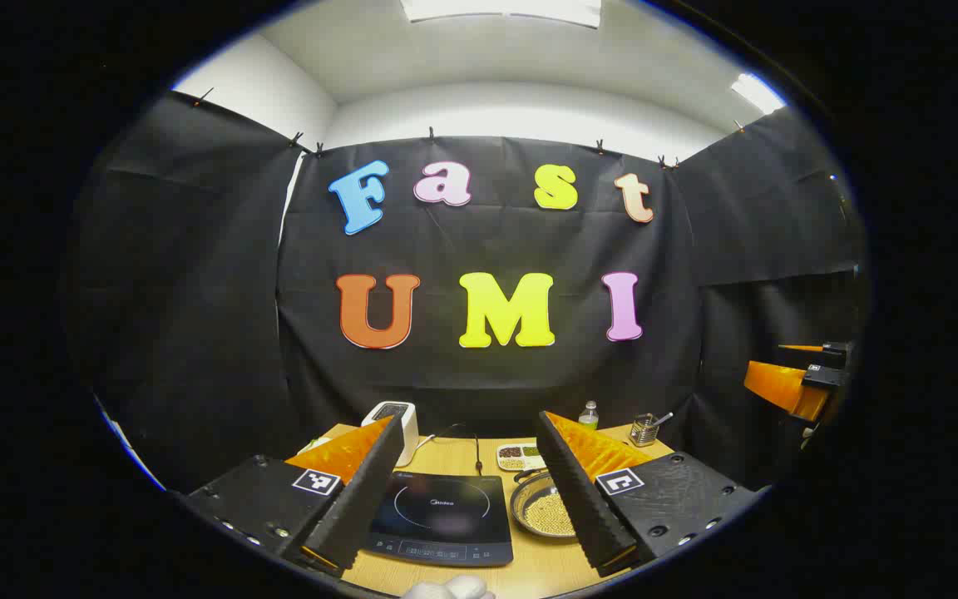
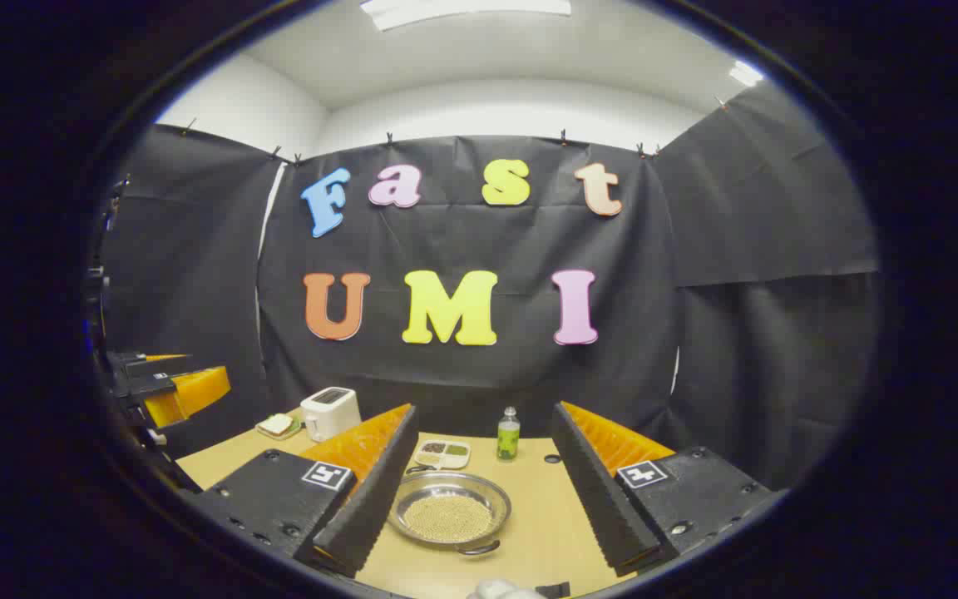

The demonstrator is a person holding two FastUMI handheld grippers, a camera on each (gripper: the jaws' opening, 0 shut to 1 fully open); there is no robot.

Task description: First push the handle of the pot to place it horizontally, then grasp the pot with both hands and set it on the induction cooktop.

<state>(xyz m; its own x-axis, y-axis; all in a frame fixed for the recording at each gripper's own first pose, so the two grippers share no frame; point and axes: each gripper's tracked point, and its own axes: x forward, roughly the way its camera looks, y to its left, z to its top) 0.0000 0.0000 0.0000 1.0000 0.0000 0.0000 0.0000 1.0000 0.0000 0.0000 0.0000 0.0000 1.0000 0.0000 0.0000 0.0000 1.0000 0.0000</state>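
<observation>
Pot (image 2: 449,513) sits on bench (image 2: 541,532) just right of induction cooktop (image 1: 439,516), near but apart; bare bench lies open to pot's right; behind pot stand divided tray (image 2: 441,453) and bottle (image 2: 508,434), close together; toaster (image 2: 330,413) stands at back left, beyond cooktop; utensil cup (image 1: 644,430) at far back right.

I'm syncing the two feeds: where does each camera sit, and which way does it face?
Left gripper view: rides the left gripper, facing the induction cooktop; its open fingers frame it.
Right gripper view: rides the right gripper, facing the pot; its open fingers flank it.
Shared: pot, toaster, bottle, table.
</observation>
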